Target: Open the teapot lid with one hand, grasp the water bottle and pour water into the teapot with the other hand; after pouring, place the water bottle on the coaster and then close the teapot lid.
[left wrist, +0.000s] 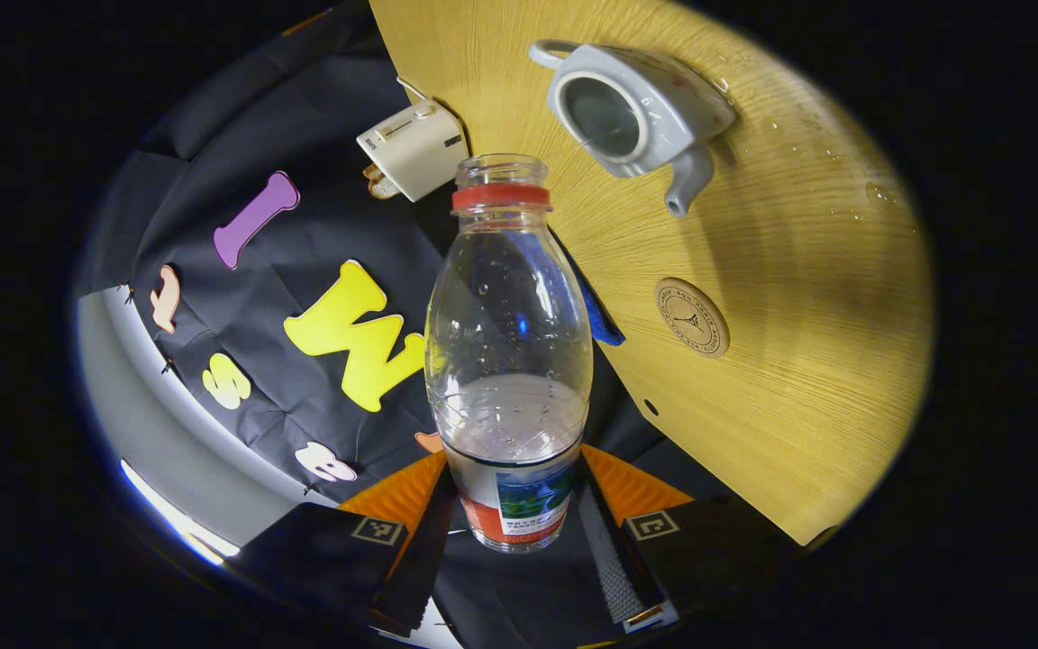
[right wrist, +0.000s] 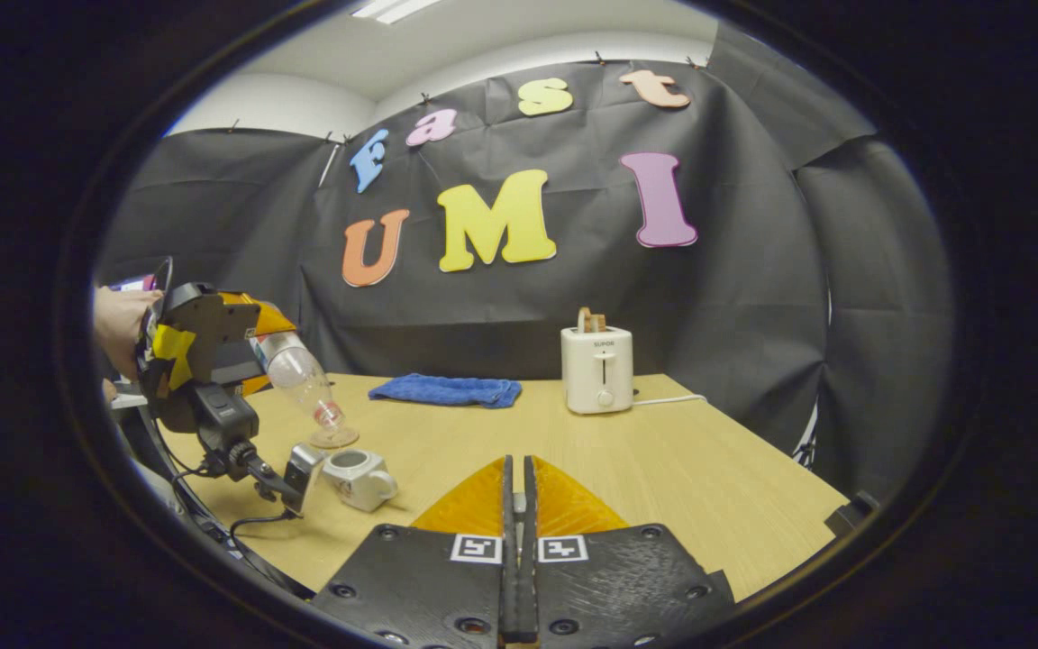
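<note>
The left hand-held gripper (left wrist: 510, 532) pinches the bottle (left wrist: 508, 361) low on its body, across the label, both fingers pressed against its sides. In the right gripper view the bottle is tipped mouth-down just above the teapot (right wrist: 359, 478), near the tabletop's (right wrist: 663, 469) left edge. The bottle is clear thin plastic, ribbed at the waist, uncapped, with a red ring under the mouth and about a third of its water left. I'd judge it light but squashy: squeeze hard and the wall will buckle and spurt, and the droplets on it make it slippery. The labelled lower part looks the stiffest place to hold.

The teapot is glazed white ceramic, squat, with a short spout and loop handle, its lid off and mouth open. It is hard, smooth and chippable. The round coaster (left wrist: 692, 316) lies flat near the teapot, bare. Water beads dot the wood-grain top.

The right hand-held gripper (right wrist: 519, 505) is pressed together; I can't see anything between its fingers.
</note>
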Motion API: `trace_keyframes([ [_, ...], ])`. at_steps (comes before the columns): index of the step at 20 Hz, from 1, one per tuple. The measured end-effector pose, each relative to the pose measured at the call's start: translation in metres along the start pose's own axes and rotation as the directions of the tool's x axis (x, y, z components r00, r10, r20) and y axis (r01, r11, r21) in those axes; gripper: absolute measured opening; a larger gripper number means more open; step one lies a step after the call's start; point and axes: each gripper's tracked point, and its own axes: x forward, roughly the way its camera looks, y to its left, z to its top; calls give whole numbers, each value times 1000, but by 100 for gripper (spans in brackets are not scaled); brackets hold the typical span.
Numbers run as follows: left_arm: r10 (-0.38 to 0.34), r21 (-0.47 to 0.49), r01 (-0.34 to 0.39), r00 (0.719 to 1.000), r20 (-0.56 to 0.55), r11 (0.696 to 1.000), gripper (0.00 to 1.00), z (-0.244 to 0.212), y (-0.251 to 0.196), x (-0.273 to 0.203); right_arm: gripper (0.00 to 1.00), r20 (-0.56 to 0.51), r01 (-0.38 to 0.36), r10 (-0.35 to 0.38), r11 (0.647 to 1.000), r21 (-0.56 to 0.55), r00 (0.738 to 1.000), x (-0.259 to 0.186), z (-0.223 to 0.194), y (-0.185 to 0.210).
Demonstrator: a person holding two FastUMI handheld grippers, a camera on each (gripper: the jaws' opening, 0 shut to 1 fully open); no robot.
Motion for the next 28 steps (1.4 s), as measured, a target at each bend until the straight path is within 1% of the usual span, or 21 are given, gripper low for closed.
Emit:
trace_keyframes([
  [6, 7, -5, -7, 1000, 7, 1000, 75, 2, 1, 2, 0, 4, -6, 6, 1000, -5, 1000, 3, 2, 5],
  [9, -1, -52, 1, 1000, 13, 999, 74, 1, -3, 1, 0, 10, -4, 4, 1000, -5, 1000, 0, 4, 5],
  [11, -25, -146, 28, 999, 21, 989, 74, 0, -14, -1, 0, 12, -2, 2, 1000, -5, 1000, 0, 6, 5],
  [12, -41, -200, 44, 999, 18, 979, 77, -1, -20, -1, 0, 14, -4, 4, 1000, -2, 1000, -1, 6, 6],
  [13, -53, -254, 56, 998, 16, 966, 74, -2, -25, -2, 0, 16, -6, 6, 1000, 1, 1000, -1, 6, 7],
  [14, -66, -309, 67, 998, 14, 949, 74, -5, -30, -4, 0, 20, -7, 7, 1000, 5, 1000, 0, 8, 9],
  [15, -95, -379, 92, 995, 12, 921, 74, -6, -38, -5, 0, 24, -9, 9, 1000, 10, 1000, -1, 10, 9],
  [16, -127, -457, 122, 992, 18, 881, 74, -7, -48, -8, 0, 28, -10, 10, 1000, 15, 1000, 0, 12, 10],
  [17, -152, -535, 141, 988, 24, 833, 74, -7, -58, -11, 0, 28, -12, 12, 1000, 17, 1000, 1, 12, 11],
  [18, -179, -606, 165, 983, 38, 778, 74, -7, -66, -14, 0, 26, -15, 14, 1000, 16, 1000, 1, 12, 13],
  [19, -209, -671, 193, 976, 58, 716, 74, -6, -75, -18, 0, 25, -15, 15, 1000, 13, 1000, 2, 14, 13],
  [21, -244, -777, 222, 965, 91, 589, 75, -7, -89, -25, 0, 27, -15, 15, 1000, 4, 1000, 2, 18, 15],
  [23, -244, -859, 214, 964, 108, 465, 74, -13, -93, -30, 0, 32, -13, 13, 1000, -8, 999, 3, 22, 18],
  [26, -203, -950, 142, 975, 87, 277, 75, -31, -92, -26, 0, 34, -12, 13, 1000, -18, 999, 2, 26, 23],
  [28, -187, -978, 124, 978, 92, 168, 75, -34, -91, -20, 0, 31, -16, 17, 1000, -22, 999, 3, 26, 30],
])
